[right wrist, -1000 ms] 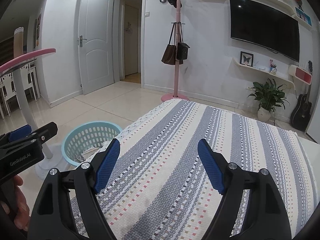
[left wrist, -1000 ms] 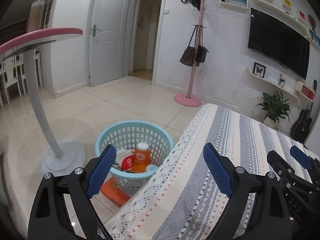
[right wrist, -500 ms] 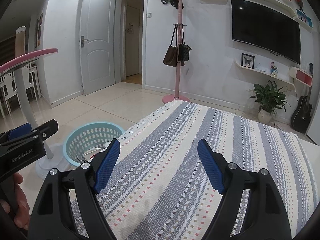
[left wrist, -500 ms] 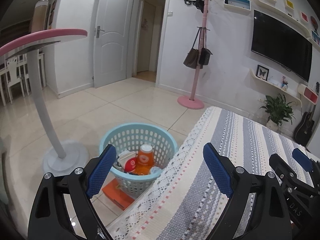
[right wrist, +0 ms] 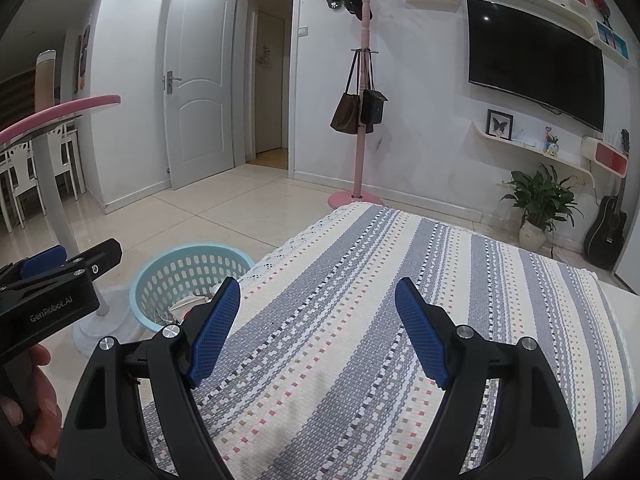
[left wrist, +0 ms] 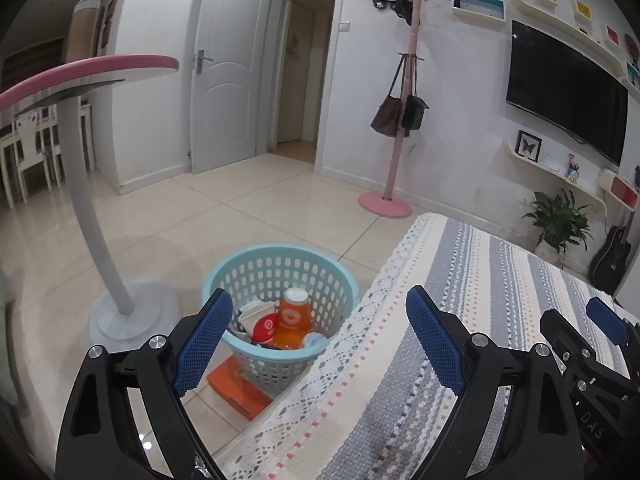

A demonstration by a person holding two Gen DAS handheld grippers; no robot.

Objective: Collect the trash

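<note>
Trash fills the blue basket [left wrist: 280, 280], the striped counter [right wrist: 400, 300] looks bare, and both the left gripper [left wrist: 320, 340] and right gripper [right wrist: 318, 330] hold their fingers wide and empty, so collection seems nearly done.

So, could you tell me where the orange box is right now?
In the left wrist view, the orange box lies on the floor at lower centre, against the near foot of the blue basket, beside the edge of the striped tablecloth.
</note>
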